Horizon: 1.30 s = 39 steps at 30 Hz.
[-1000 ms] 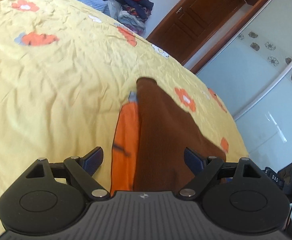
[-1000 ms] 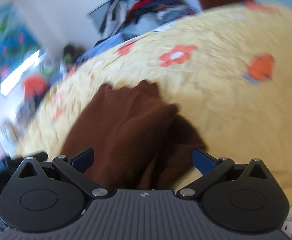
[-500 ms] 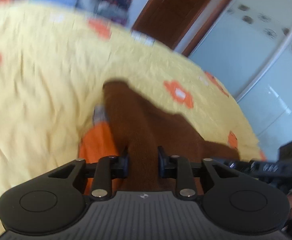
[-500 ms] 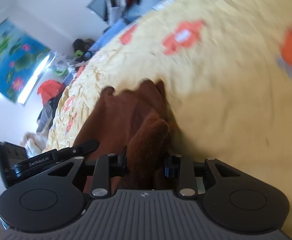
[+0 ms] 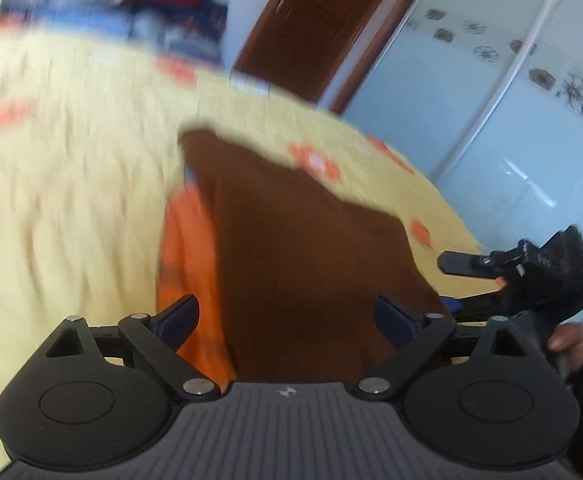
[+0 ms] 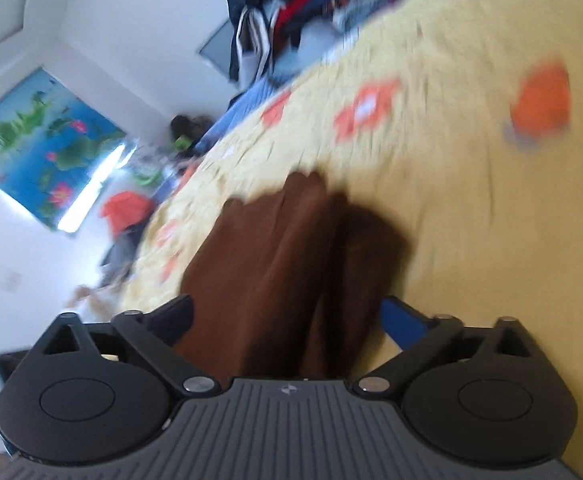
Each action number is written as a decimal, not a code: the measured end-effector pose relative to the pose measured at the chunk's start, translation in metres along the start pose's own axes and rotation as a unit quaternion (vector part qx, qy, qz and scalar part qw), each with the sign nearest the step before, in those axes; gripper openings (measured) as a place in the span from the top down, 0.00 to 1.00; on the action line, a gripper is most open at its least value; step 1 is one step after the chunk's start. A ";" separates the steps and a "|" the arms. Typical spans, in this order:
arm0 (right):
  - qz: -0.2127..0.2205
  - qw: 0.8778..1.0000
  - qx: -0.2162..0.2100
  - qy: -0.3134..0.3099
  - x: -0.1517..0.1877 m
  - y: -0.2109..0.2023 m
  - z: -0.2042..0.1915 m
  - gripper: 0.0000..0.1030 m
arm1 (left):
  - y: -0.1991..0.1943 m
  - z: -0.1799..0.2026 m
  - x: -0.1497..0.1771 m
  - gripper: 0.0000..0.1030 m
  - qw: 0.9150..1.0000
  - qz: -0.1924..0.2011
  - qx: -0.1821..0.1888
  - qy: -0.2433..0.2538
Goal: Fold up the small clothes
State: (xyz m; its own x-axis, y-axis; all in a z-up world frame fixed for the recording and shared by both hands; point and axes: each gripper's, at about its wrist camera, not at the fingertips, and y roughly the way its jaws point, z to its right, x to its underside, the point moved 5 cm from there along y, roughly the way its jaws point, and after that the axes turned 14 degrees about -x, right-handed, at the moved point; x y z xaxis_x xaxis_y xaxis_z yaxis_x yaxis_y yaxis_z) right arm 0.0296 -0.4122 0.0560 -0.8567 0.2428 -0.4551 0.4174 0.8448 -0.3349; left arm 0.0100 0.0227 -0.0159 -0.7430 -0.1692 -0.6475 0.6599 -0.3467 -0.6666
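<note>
A small brown garment (image 5: 303, 248) with an orange panel (image 5: 187, 240) along its left side lies on the yellow flowered bedspread (image 5: 71, 168). My left gripper (image 5: 287, 314) is open, its jaws spread wide on either side of the near end of the garment. In the right wrist view the brown garment (image 6: 267, 264) lies in rumpled folds, and my right gripper (image 6: 287, 316) is open over its near end. The right gripper also shows at the right edge of the left wrist view (image 5: 531, 280). Both views are blurred by motion.
A heap of clothes (image 6: 291, 12) sits at the far end of the bed. A wooden door (image 5: 315, 28) and a pale sliding wardrobe (image 5: 491, 120) stand beyond the bed. A flower picture (image 6: 39, 148) hangs on the white wall, with clutter below it.
Half a second ago both grippers were shut on the brown garment. Both have now opened and let it go. The garment lies wider in the left wrist view.
</note>
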 end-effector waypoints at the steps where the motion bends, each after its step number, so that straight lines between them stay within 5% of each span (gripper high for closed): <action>1: -0.013 1.000 -0.006 0.012 0.008 0.001 0.000 0.13 | 0.005 -0.004 0.005 0.09 0.999 -0.025 0.014 -0.026; 4: -0.043 0.999 -0.015 0.004 0.025 0.008 -0.007 0.23 | 0.008 -0.004 0.004 0.18 0.996 -0.030 0.044 -0.072; 5: -0.053 0.998 -0.017 0.002 0.028 0.011 -0.010 0.32 | 0.013 -0.003 0.004 0.59 0.994 -0.048 0.050 -0.081; 6: -0.063 0.998 -0.014 0.004 0.030 0.017 -0.012 0.54 | 0.017 -0.002 0.003 0.79 0.994 -0.065 0.040 -0.083; 8: -0.094 0.995 0.005 -0.008 0.037 0.024 -0.014 0.73 | 0.014 -0.002 0.002 0.82 0.995 -0.065 0.025 -0.071; 11: -0.112 0.992 0.005 -0.054 0.046 0.013 -0.028 0.74 | -0.003 0.002 0.008 0.83 0.998 -0.053 0.006 -0.017; 14: -0.114 0.991 0.012 -0.073 0.058 0.003 -0.024 0.74 | -0.012 0.008 0.022 0.77 0.996 -0.013 -0.054 0.063; 16: -0.098 0.994 -0.006 -0.052 0.059 -0.003 -0.019 0.61 | -0.031 0.021 0.027 0.72 0.988 0.035 -0.092 0.119; 18: -0.075 0.996 -0.004 -0.039 0.051 -0.013 -0.023 0.29 | -0.051 0.035 0.037 0.46 0.972 0.083 -0.119 0.186; 20: -0.026 0.998 0.003 -0.056 0.034 -0.027 -0.032 0.27 | -0.059 0.046 0.047 0.29 0.957 0.114 -0.131 0.232; 22: 0.009 0.999 0.003 -0.051 0.013 -0.034 -0.035 0.28 | -0.053 0.050 0.053 0.29 0.950 0.107 -0.140 0.258; 25: 0.018 0.999 0.027 -0.039 -0.012 -0.017 -0.028 0.28 | -0.030 0.048 0.051 0.34 0.948 0.091 -0.175 0.250; 28: 0.005 0.999 0.044 -0.019 -0.027 0.012 -0.018 0.31 | -0.020 0.043 0.044 0.61 0.956 0.084 -0.178 0.219; 29: 0.003 0.999 0.043 -0.014 -0.029 0.021 -0.016 0.42 | -0.021 0.043 0.043 0.77 0.958 0.085 -0.171 0.213; 30: -0.001 0.999 0.041 -0.019 -0.030 0.027 -0.015 0.72 | -0.023 0.043 0.043 0.81 0.959 0.085 -0.171 0.209; 31: -0.007 0.998 0.047 -0.035 -0.029 0.032 -0.017 0.80 | -0.025 0.041 0.043 0.83 0.959 0.086 -0.170 0.208; 34: -0.022 0.993 0.081 -0.079 -0.020 0.025 -0.020 0.81 | -0.026 0.029 0.049 0.86 0.963 0.076 -0.163 0.201; 39: 0.013 0.998 0.059 -0.027 -0.007 -0.002 0.014 0.79 | -0.027 0.031 0.053 0.84 0.965 0.077 -0.148 0.201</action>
State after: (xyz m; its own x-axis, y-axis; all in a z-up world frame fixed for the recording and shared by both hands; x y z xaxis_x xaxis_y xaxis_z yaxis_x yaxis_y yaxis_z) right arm 0.0386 -0.4223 0.0484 -0.8285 0.2356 -0.5079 0.4753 0.7755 -0.4156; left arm -0.0505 -0.0056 -0.0206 -0.5691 0.1935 -0.7992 0.8066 -0.0576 -0.5883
